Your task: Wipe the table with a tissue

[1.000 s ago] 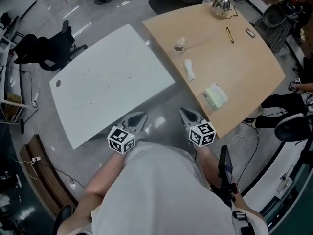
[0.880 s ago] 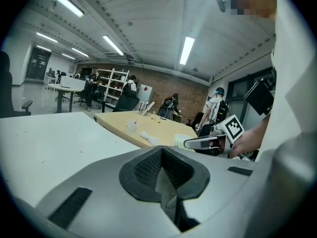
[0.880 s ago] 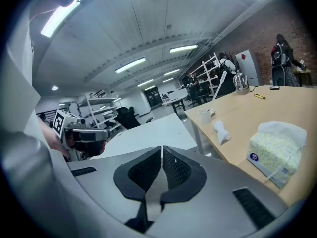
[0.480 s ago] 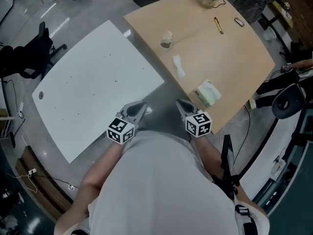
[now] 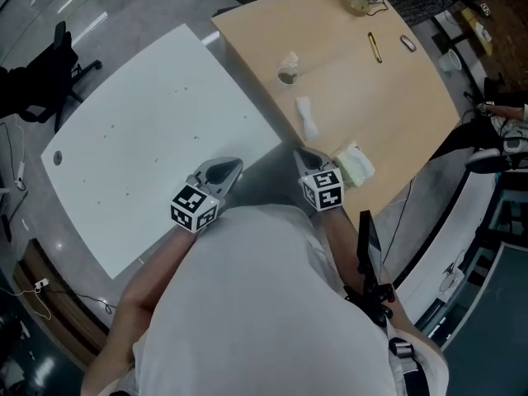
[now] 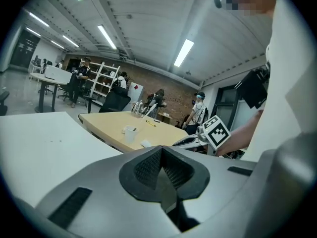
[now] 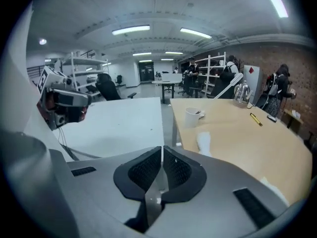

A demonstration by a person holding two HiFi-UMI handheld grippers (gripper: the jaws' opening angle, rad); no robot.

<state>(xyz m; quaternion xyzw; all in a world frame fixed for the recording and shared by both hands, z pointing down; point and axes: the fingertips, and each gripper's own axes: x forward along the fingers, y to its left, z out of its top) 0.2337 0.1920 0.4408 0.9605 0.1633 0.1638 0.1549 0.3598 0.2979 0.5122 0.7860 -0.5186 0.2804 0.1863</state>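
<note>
At the wooden table's edge sits what looks like a tissue pack, which the clenched, empty right gripper could knock off.

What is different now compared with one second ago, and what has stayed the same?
Both grippers moved forward toward the tables: the left gripper is now at the near edge of the white table, the right gripper beside the tissue pack at the edge of the wooden table. Nothing was grasped or released; both pairs of fingers stayed shut and empty. The tissue pack, loose tissue and cup lie as before.
</note>
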